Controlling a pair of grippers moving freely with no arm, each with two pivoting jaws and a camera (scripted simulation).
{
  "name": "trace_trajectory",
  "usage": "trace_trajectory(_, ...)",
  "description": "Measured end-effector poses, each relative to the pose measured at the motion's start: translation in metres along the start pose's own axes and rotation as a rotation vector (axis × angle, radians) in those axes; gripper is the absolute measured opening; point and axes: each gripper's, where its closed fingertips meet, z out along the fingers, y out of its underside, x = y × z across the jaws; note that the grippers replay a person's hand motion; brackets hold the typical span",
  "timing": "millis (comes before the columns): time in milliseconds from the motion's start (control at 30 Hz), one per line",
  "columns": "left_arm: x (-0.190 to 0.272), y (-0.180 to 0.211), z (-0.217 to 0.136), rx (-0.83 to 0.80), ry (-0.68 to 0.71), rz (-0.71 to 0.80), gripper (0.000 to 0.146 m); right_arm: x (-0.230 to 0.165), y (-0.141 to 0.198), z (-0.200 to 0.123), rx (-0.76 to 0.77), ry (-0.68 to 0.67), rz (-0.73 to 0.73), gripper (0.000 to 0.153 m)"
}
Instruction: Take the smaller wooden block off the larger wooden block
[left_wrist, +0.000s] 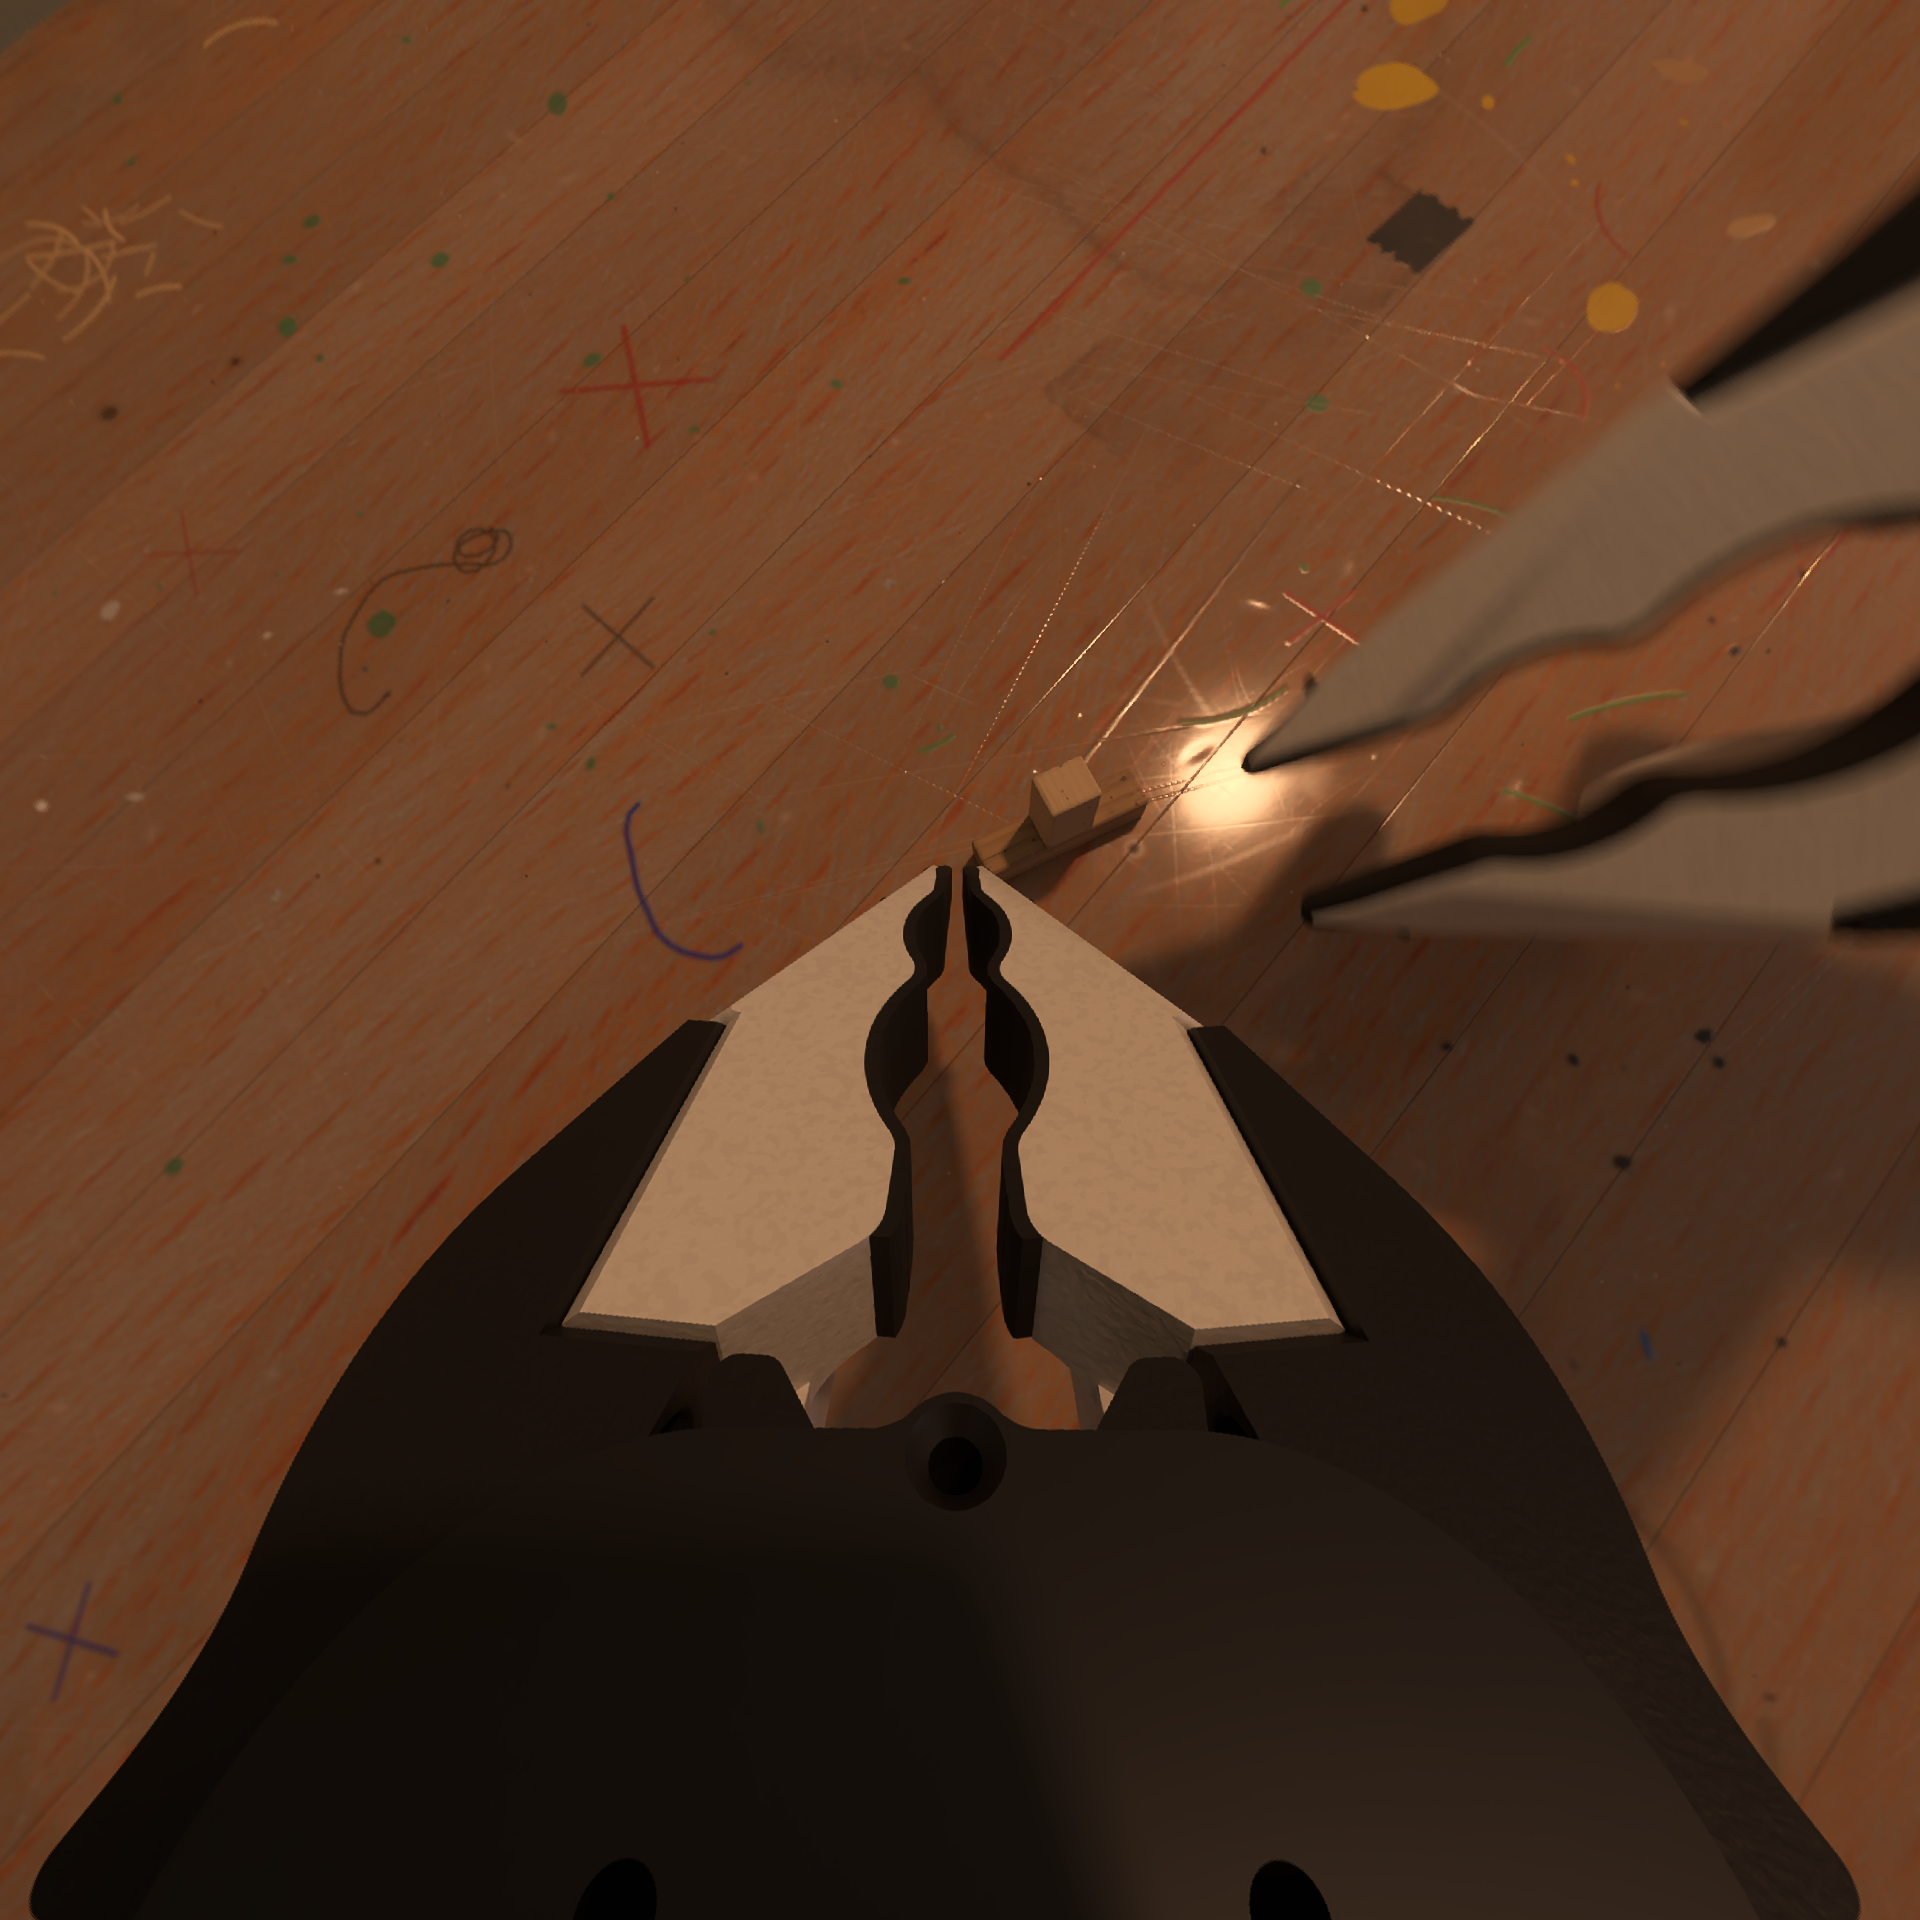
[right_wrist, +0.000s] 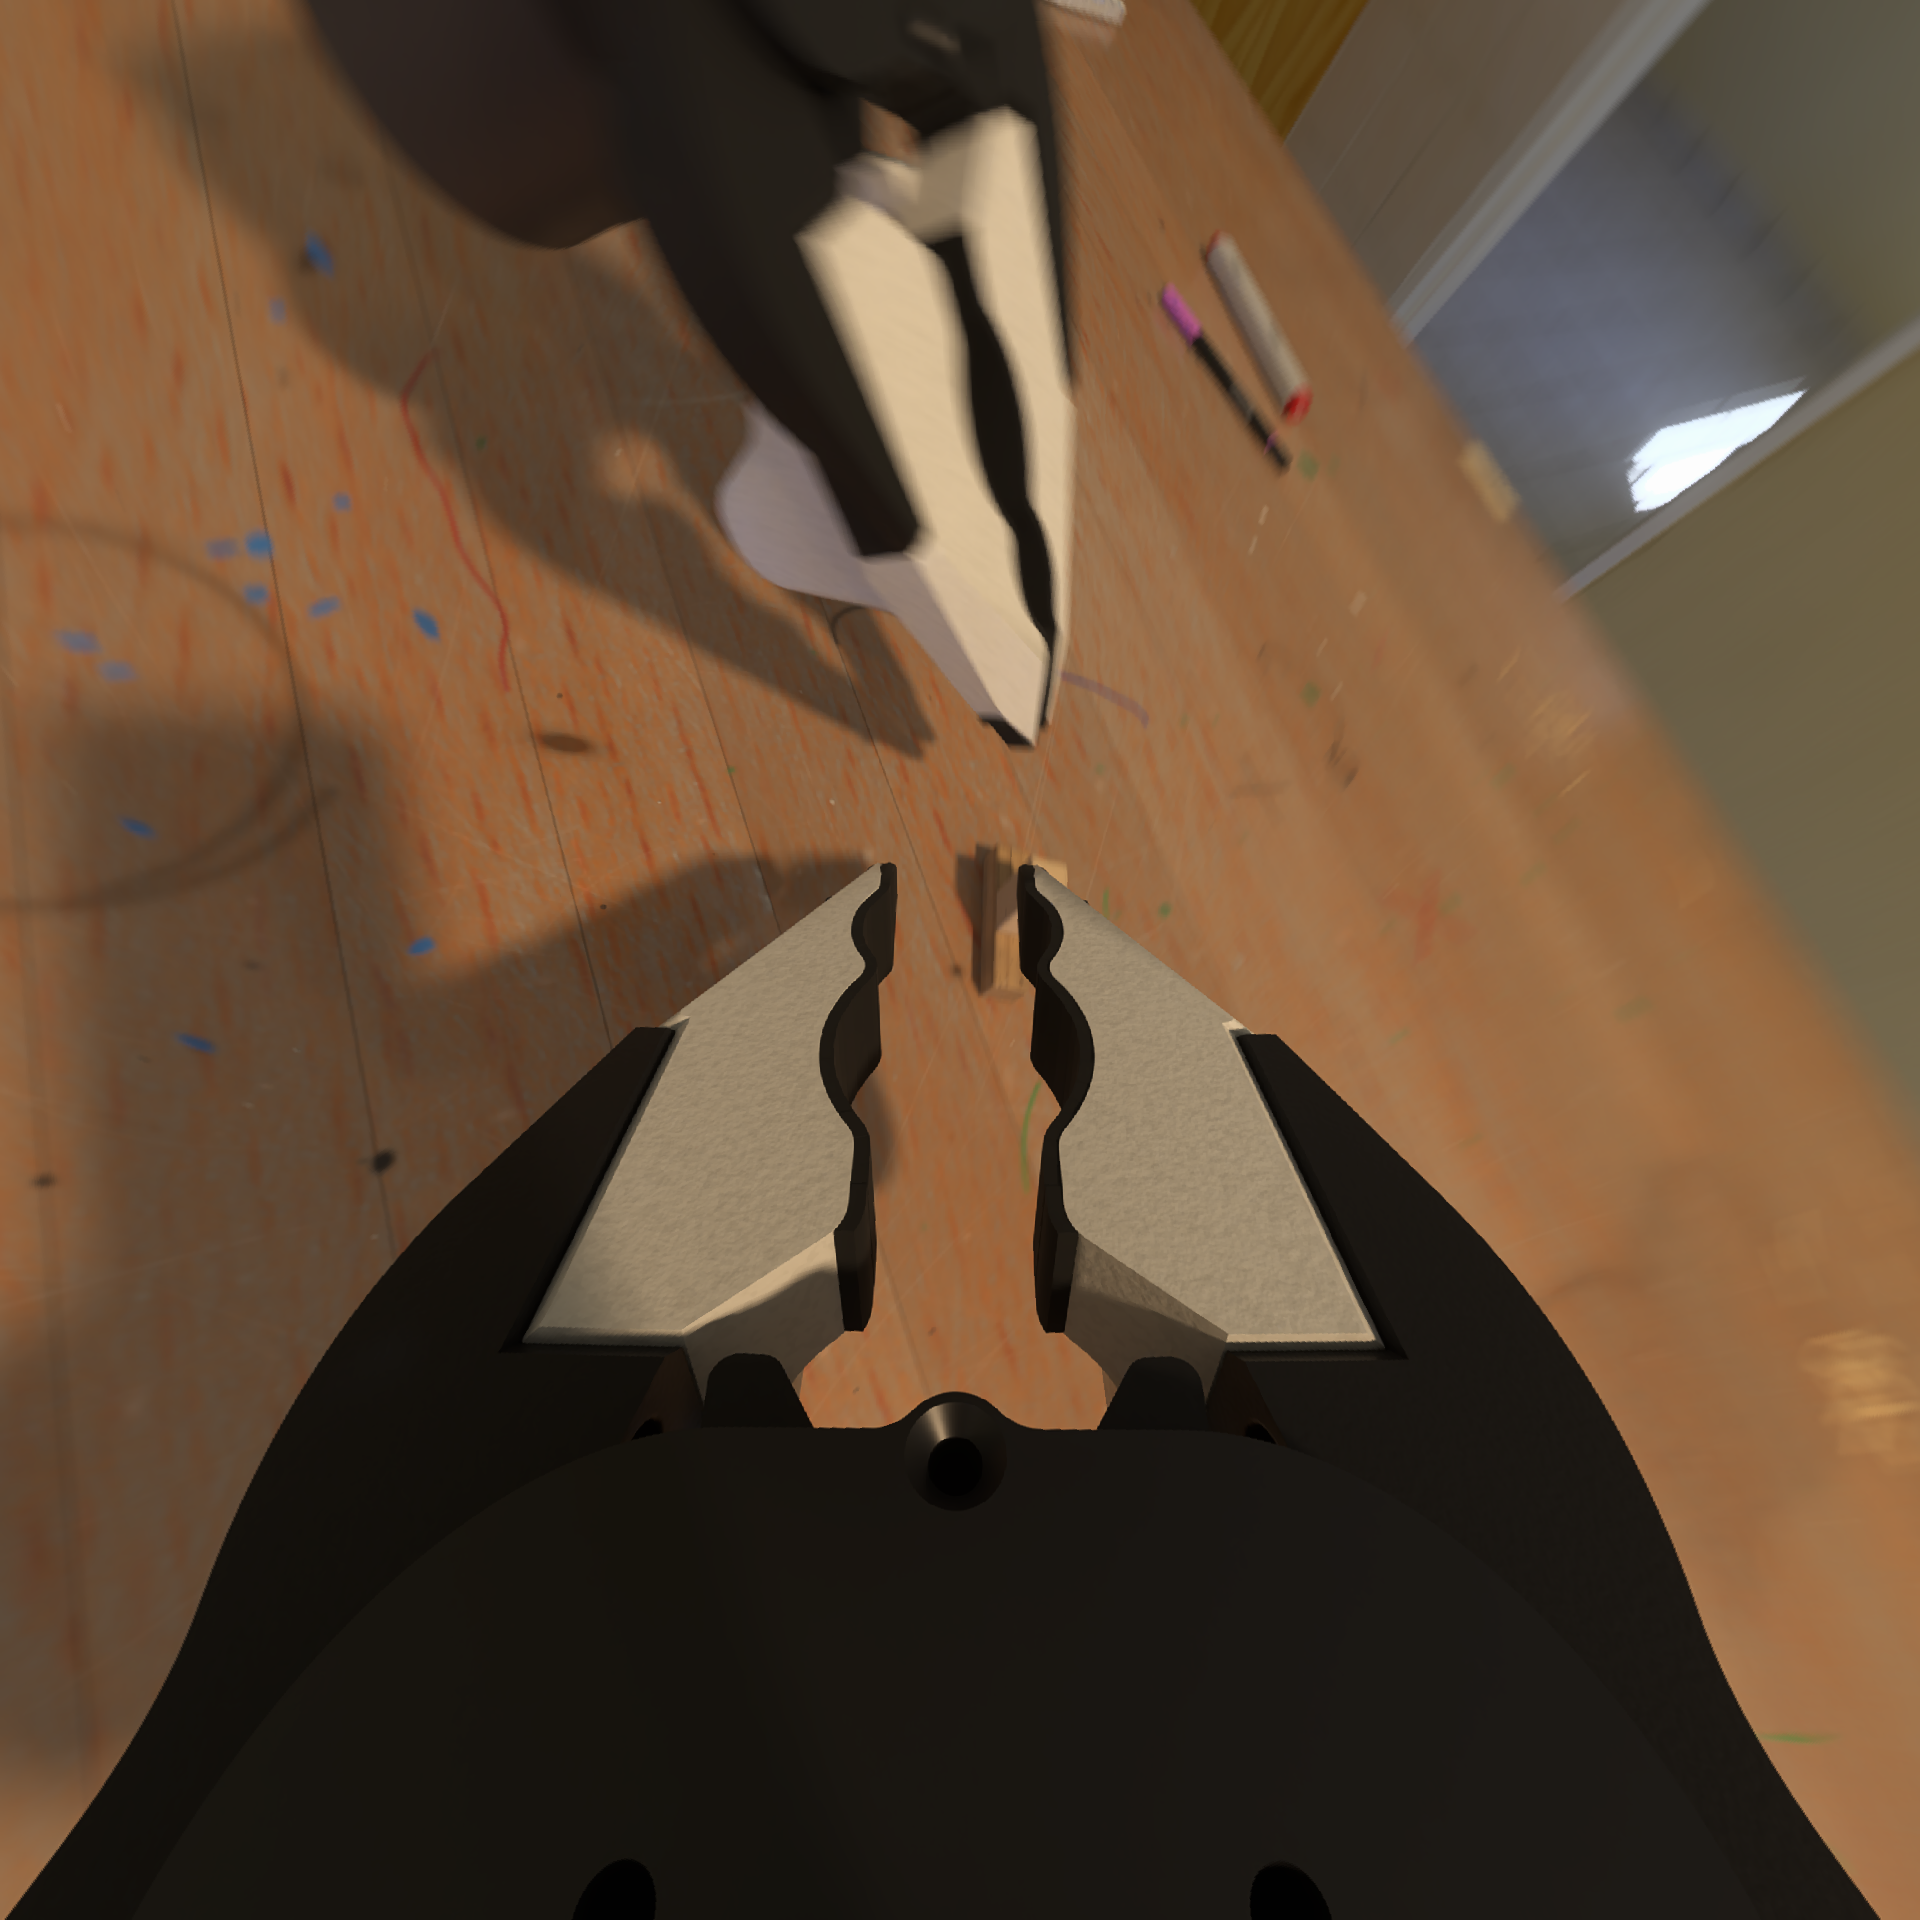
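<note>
You have a wide, paint-flecked wooden plank tabletop (left_wrist: 520, 831) with open room all round the blocks; its far edge runs beside a pale wall (right_wrist: 1714, 779). Your left gripper (left_wrist: 957, 871) has its tips nearly together, empty. Your right gripper (right_wrist: 957, 868) stands apart, empty. The flat larger wooden block (left_wrist: 1049, 850) lies between them, the small pale wooden cube (left_wrist: 1064, 796) on top.

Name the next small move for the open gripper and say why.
Probably ease the right gripper forward and down. Its jaws are open and empty, while the small block still sits on the flat larger block ahead. The left gripper is nearly shut, empty.
</note>
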Motion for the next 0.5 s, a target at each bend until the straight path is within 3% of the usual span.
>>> trace_trajectory(67,0.001,0.001,-0.001,-0.001,-0.01,0.032,0.002,0.01,0.016,0.0,-0.017,-0.099,0.244,0.024)
trace_trajectory(167,-0.003,0.002,-0.004,-0.004,-0.021,0.065,0.002,0.019,0.031,0.005,-0.025,-0.227,0.46,0.026)
trace_trajectory(267,-0.01,0.001,-0.01,0.028,-0.004,0.126,0.002,0.03,0.035,0.011,-0.017,-0.189,0.457,0.027)
trace_trajectory(367,-0.015,-0.002,-0.017,0.086,0.086,0.06,0.002,0.026,0.035,0.027,-0.054,-0.171,0.418,0.028)
trace_trajectory(500,-0.034,0.002,-0.023,0.104,0.064,0.005,0.002,0.018,0.035,0.041,-0.099,-0.131,0.286,0.026)
